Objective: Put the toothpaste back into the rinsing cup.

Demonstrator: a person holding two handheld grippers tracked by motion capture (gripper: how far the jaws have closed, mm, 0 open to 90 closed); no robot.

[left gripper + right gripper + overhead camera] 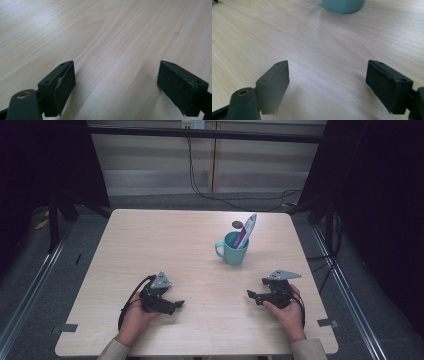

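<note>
Pale wooden desk (165, 245)
A teal mug (233, 249) stands right of centre toward the far edge; a small dark round object (236, 224) lies just behind it.

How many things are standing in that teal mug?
1: a white and purple tube leans in the teal mug, poking out over its far rim. Smaller things inside could be hidden.

Soft even overhead light, dim dark edges, mild blur.

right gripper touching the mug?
Apart. In the high view, bare table lies between the right gripper and the mug. The right gripper view shows its jaws open with the mug well ahead.
</note>
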